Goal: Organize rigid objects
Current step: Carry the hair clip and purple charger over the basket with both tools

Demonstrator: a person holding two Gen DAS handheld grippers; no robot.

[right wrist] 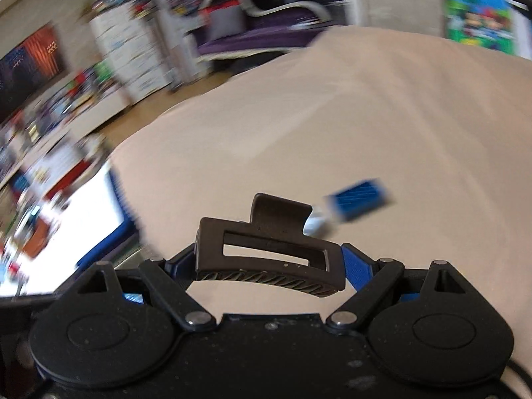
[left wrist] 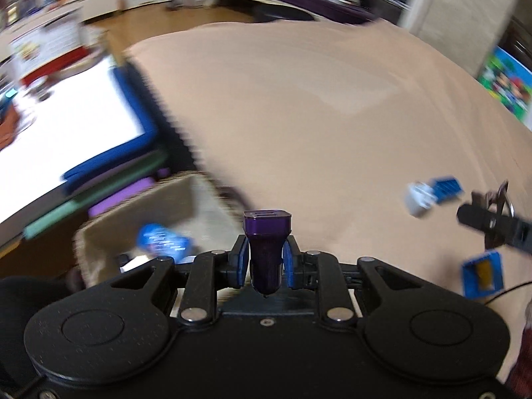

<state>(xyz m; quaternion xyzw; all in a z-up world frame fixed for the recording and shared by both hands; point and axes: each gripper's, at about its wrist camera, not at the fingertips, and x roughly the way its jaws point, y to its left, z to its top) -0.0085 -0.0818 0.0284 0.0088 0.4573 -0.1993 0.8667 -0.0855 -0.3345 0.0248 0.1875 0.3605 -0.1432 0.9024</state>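
Left gripper (left wrist: pixel 265 261) clenched on purple car charger (left wrist: pixel 267 242), bottom centre; right gripper (right wrist: pixel 270 262) grasping brown hair clip (right wrist: pixel 269 259), bottom centre. Risk: heavy blur suggests fast travel; the clip, pinched endwise, could twist loose short of the box (left wrist: pixel 133 222), lower left.

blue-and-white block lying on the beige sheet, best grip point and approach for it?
Judging from the blurred views, the blue-and-white block lies flat and long on the beige sheet. Come from above and close across its narrow width at the blue ribbed body, not the small white end. Both tools are full now: left tool holds the purple car charger, right tool the hair claw clip.
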